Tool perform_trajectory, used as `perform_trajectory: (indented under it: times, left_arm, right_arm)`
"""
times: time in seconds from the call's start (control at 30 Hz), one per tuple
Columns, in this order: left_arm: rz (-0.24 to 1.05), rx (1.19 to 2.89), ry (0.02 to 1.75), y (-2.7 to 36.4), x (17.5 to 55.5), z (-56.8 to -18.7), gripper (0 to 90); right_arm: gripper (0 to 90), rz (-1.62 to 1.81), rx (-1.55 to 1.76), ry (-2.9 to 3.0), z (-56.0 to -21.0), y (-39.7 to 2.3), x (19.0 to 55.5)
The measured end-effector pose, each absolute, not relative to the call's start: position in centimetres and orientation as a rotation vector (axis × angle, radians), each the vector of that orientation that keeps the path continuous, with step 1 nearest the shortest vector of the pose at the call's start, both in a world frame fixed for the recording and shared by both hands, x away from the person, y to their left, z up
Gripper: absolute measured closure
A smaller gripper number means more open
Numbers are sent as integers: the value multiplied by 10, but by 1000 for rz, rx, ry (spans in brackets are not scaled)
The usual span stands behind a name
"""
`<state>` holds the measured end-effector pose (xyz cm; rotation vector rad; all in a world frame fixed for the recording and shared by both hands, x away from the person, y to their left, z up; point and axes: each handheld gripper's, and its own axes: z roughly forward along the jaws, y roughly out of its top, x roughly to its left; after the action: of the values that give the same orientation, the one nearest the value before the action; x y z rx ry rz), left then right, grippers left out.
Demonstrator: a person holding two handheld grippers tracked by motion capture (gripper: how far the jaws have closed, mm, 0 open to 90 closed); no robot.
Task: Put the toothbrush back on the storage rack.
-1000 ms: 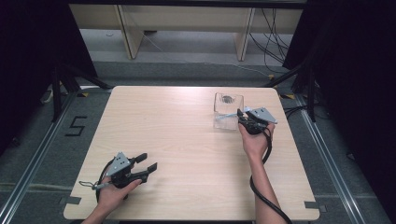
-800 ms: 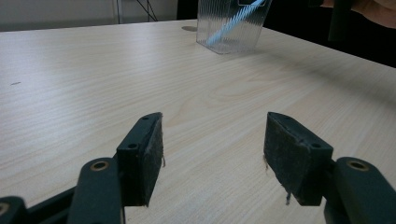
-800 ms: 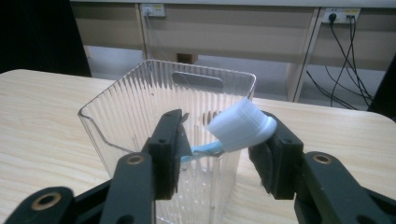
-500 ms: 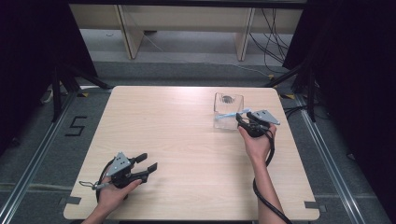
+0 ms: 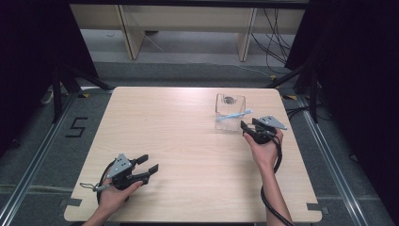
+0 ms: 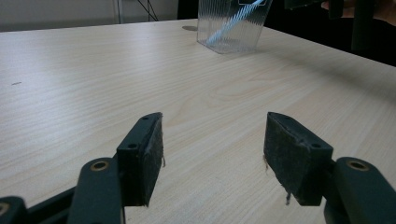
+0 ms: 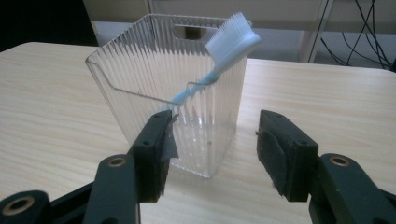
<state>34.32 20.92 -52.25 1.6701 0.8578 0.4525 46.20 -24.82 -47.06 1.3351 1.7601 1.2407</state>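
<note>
Toothbrush [image 7: 224, 60] in ribbed clear holder [image 7: 140, 88], just beyond spread right tool [image 7: 212, 149].

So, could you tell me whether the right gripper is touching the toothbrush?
Apart: in the right gripper view, the right gripper stands open and the toothbrush leans in the clear holder above its jaws.

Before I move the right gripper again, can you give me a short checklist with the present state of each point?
1. Right gripper open: ok.
2. Right gripper holds nothing: ok.
3. Toothbrush in the cup, head up, leaning on the rim: ok.
4. Cup upright on the table: ok.
5. Left gripper open, apart from the cup: ok.
6. Cup steady if touched: cannot tell.
</note>
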Motion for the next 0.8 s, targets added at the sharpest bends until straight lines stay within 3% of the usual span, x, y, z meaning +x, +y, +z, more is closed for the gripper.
perform_trajectory:
  times: [0.8]
  left_arm:
    - [457, 1669, 859, 209, 343, -523, 372]
  right_arm:
    - [464, 1176, 1364, 1790, -474, -267, 429]
